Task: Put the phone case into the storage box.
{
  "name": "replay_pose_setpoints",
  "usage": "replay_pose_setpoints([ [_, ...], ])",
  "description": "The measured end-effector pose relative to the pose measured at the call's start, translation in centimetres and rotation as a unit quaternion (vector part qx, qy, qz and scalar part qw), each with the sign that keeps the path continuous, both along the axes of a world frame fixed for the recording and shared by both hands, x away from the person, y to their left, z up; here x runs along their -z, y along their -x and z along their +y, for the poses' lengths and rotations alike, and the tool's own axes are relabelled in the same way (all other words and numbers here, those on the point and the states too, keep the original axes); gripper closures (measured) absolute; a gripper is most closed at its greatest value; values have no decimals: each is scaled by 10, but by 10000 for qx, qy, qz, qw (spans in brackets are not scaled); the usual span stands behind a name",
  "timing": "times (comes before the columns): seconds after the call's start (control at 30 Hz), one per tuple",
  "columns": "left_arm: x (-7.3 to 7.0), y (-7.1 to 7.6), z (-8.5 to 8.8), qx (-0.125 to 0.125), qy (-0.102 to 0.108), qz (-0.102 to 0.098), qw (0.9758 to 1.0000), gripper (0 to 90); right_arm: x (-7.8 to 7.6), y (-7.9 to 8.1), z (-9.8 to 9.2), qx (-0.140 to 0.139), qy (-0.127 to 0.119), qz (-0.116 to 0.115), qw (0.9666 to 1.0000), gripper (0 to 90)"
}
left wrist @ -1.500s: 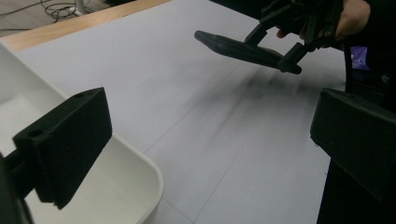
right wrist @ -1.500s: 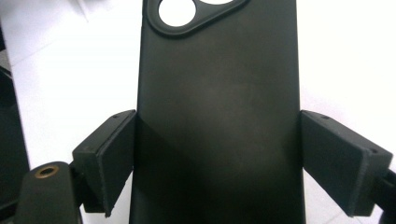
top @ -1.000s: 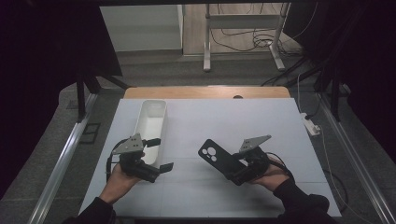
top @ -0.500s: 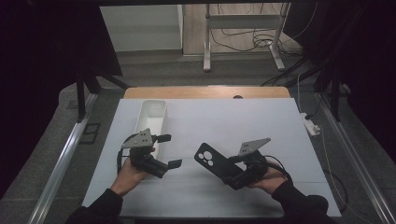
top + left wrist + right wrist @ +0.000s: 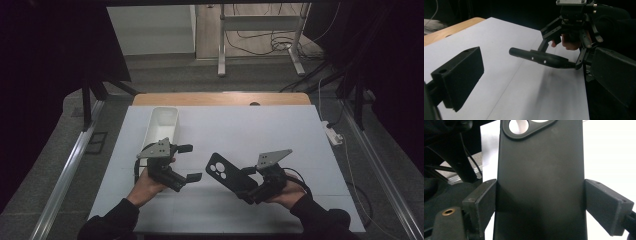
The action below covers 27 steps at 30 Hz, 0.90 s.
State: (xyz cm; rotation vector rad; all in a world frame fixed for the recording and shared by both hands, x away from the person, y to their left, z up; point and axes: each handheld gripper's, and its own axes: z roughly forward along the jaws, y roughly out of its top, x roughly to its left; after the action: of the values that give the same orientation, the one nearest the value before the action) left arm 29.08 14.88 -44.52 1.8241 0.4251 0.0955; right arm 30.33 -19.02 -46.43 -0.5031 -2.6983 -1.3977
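The right claw is gripping a black phone case by its edges at lower centre; the left claw, open and empty, has been drifting rightward toward it, probably to help.

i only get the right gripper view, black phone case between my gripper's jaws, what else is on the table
Observer: A white tray lies at the far left of the table, seen in the high view.
Operator: where's the left gripper
Observer: The left gripper is beside the near end of the tray, jaws open, nothing between them.
Operator: is the case flat on the table
Observer: No. In the left gripper view the phone case is held off the surface by the right gripper, its shadow beneath it.
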Motion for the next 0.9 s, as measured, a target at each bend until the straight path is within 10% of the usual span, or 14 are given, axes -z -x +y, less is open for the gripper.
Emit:
replay_pose_setpoints([
  [0.9, 13, -7, -25, 877, 204, 5, 9959, 0, -7, 9, 7, -553, -477, -180, 9972, 143],
])
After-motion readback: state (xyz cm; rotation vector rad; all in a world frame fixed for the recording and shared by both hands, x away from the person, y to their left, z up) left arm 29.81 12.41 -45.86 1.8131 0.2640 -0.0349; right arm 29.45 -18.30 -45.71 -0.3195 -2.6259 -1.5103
